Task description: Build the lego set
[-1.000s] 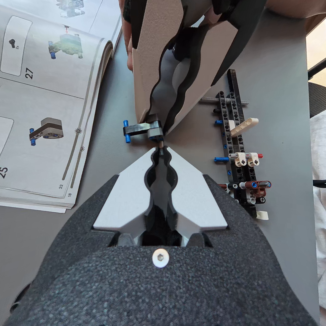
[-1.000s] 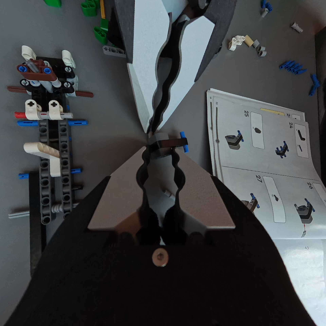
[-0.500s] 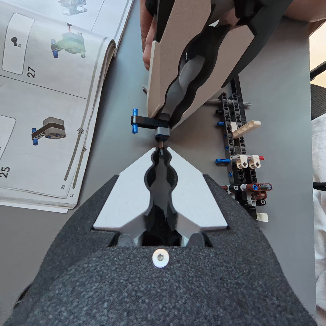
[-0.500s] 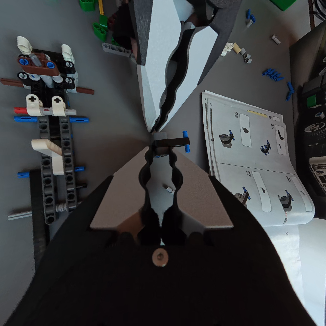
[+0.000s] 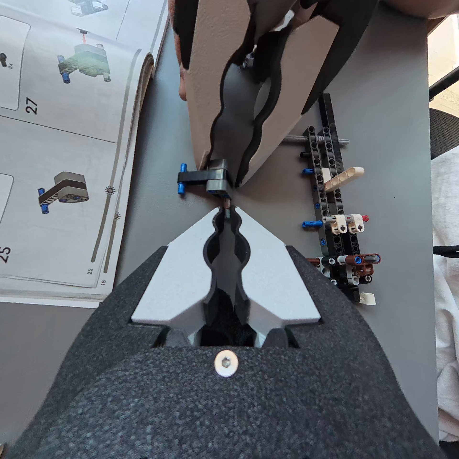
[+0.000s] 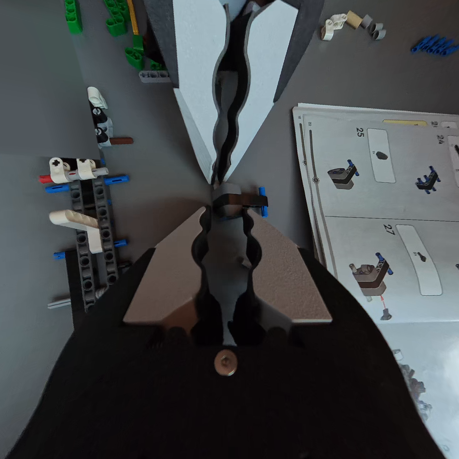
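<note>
A: Left wrist view. State the left gripper (image 5: pixel 227 211) condition.

B: Its fingertips are nearly together, clamped on a small tan-and-grey pin (image 5: pixel 226 208) that projects forward from the tips. The pin's far end meets the underside of a grey-and-black block assembly (image 5: pixel 215 179), which carries a black arm with a blue pin (image 5: pixel 182 180) across its end.

A: What holds that assembly?

B: The right gripper (image 5: pixel 221 173) enters from the top of the view; the assembly sits at its fingertips. A grey table (image 5: pixel 387 149) lies below. An open instruction booklet (image 5: pixel 62 149) is at the left, and a long black beam frame (image 5: pixel 330 203) with white, blue and brown parts is at the right.

A: Right wrist view. State the right gripper (image 6: pixel 227 211) condition.

B: Its fingers are spread to the width of the grey-and-black block assembly (image 6: pixel 229 198), one pad on each side of it. The black arm and blue pin (image 6: pixel 262 201) stick out to the right. The left gripper (image 6: pixel 218 178) comes down from the top, tips nearly closed just above the assembly.

A: Surroundings?

B: Beam frame (image 6: pixel 92 223) at left, booklet (image 6: pixel 385 211) at right, green parts (image 6: pixel 116 22) at upper left, loose blue pins (image 6: pixel 432 46) at upper right.
</note>
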{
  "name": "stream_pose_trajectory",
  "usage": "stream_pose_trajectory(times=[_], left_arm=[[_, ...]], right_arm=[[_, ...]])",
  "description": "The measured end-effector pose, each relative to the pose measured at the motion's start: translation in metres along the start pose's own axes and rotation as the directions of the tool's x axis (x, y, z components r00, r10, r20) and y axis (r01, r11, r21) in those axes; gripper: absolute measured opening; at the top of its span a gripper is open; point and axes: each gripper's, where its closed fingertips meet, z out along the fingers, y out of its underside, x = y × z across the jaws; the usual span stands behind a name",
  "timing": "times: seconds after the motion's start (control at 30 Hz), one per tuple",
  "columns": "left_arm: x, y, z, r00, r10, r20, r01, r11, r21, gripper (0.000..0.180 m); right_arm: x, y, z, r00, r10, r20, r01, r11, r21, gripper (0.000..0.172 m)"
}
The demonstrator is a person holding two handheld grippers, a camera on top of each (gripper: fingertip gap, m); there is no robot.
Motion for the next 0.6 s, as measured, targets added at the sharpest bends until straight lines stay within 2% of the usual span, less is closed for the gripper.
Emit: stream_pose_trajectory(times=[0.03,0.13,0.2,0.3,0.37,0.43,0.5,0.6], left_arm=[[0.000,0.000,0.000,1.000,-0.002,-0.003,0.002,1.000,0.001,0.003],[0.000,0.000,0.000,1.000,-0.006,-0.008,0.006,1.000,0.005,0.004],[0.000,0.000,0.000,1.000,-0.009,-0.011,0.009,1.000,0.009,0.004],[0.000,-0.001,0.001,1.000,-0.011,-0.017,0.012,1.000,0.016,0.004],[0.000,-0.002,0.002,1.000,-0.011,-0.017,0.011,1.000,0.017,0.004],[0.000,-0.002,0.002,1.000,-0.006,-0.016,0.007,1.000,0.015,0.003],[0.000,-0.002,0.002,1.000,-0.009,-0.019,0.010,1.000,0.018,0.003],[0.000,-0.002,0.002,0.999,-0.019,-0.029,0.020,0.999,0.026,0.003]], right_arm=[[0.000,0.001,0.000,0.999,0.035,0.023,-0.035,0.999,-0.006,0.025],[0.001,0.004,-0.004,0.979,0.178,0.103,-0.176,0.984,-0.021,0.026],[-0.003,0.000,-0.006,0.930,0.304,0.207,-0.306,0.952,-0.021,0.031],[-0.006,-0.003,-0.006,0.871,0.390,0.298,-0.400,0.916,-0.030,0.031],[-0.006,-0.005,-0.004,0.869,0.389,0.307,-0.402,0.915,-0.023,0.028],[-0.002,-0.004,-0.001,0.902,0.345,0.259,-0.354,0.935,-0.015,0.018],[-0.003,-0.003,-0.002,0.913,0.318,0.257,-0.325,0.946,-0.017,0.017],[-0.003,-0.004,-0.003,0.966,0.180,0.185,-0.188,0.982,0.028,0.016]])
